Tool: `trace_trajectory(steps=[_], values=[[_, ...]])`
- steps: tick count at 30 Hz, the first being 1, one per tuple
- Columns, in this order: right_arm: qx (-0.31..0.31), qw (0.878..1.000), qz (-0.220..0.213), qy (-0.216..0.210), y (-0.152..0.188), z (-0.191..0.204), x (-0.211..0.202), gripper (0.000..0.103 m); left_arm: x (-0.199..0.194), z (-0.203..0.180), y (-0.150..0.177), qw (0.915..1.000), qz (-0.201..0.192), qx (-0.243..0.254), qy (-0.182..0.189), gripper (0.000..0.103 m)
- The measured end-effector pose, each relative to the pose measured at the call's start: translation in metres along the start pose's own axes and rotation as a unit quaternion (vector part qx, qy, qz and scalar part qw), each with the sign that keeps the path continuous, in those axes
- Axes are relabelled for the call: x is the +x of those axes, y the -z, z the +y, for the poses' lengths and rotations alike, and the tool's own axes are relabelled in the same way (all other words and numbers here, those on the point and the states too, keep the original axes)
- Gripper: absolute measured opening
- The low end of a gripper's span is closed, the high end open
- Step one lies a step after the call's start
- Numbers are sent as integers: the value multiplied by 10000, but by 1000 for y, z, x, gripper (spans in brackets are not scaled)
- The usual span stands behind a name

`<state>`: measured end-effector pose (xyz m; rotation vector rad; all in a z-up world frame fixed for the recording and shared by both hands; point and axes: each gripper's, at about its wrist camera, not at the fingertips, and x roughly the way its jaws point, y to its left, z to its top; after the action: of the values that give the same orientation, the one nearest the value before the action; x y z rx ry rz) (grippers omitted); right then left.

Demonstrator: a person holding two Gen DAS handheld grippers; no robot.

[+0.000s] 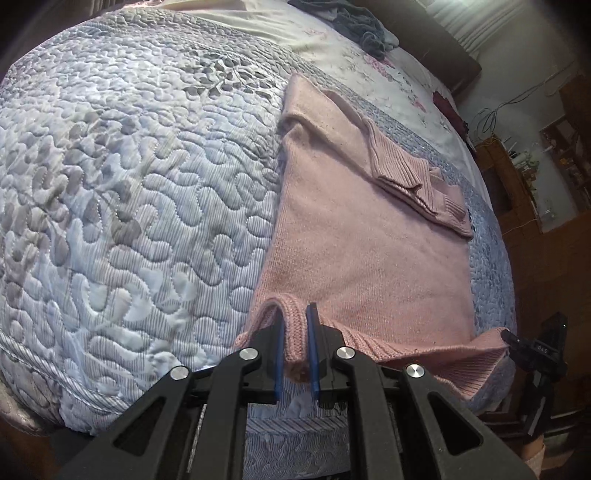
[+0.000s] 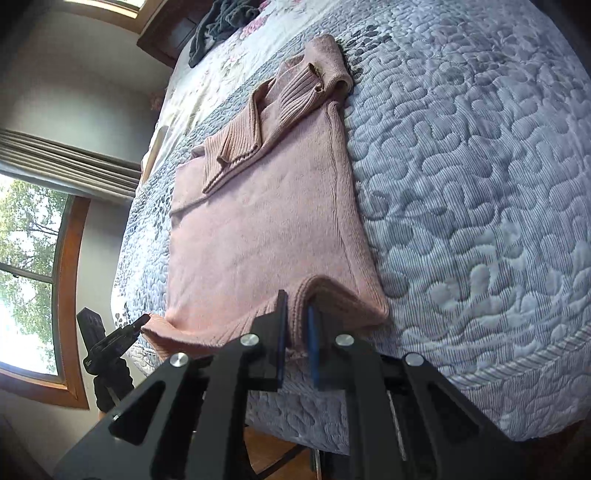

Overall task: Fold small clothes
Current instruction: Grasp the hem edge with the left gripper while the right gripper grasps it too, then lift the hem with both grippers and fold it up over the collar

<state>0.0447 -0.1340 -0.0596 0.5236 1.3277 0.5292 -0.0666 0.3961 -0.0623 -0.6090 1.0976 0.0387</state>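
A pink knit sweater (image 1: 369, 258) lies flat on the quilted grey-blue bedspread (image 1: 129, 184), its ribbed sleeves (image 1: 402, 173) folded across the far end of the body. My left gripper (image 1: 295, 317) is shut on the near left corner of the ribbed hem, which is lifted a little. In the right wrist view the same sweater (image 2: 258, 229) stretches away from me, and my right gripper (image 2: 296, 304) is shut on the near right hem corner. Each gripper also shows in the other's view: the right gripper (image 1: 515, 338) and the left gripper (image 2: 138, 323) both pinch the hem's ends.
A dark grey garment (image 1: 354, 22) is bunched near the head of the bed on a floral sheet (image 1: 388, 66). Wooden furniture (image 1: 517, 177) stands beyond the bed's right side. A window (image 2: 29, 258) is on the left. The bed's near edge (image 2: 369, 406) lies just below the grippers.
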Motion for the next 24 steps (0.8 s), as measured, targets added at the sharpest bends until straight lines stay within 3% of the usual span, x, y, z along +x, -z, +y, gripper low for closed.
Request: trace_trajectory(steps=[9,17,22,24], values=[[350,9991,221,92,-51,-10,37,9,37,3,-42,9998,70,-138,-125,11],[405,9982,399,182,-68,-18,59,9,56,6,-54,9996,213,-118,-147,11],[556,9971,489,167,-73,-21,72,11,62,12,-56,9991,308,-279,43,15],[582,9970,506,117,-73,-21,70,13,59,16,-58,9978,375,-455,289,23]])
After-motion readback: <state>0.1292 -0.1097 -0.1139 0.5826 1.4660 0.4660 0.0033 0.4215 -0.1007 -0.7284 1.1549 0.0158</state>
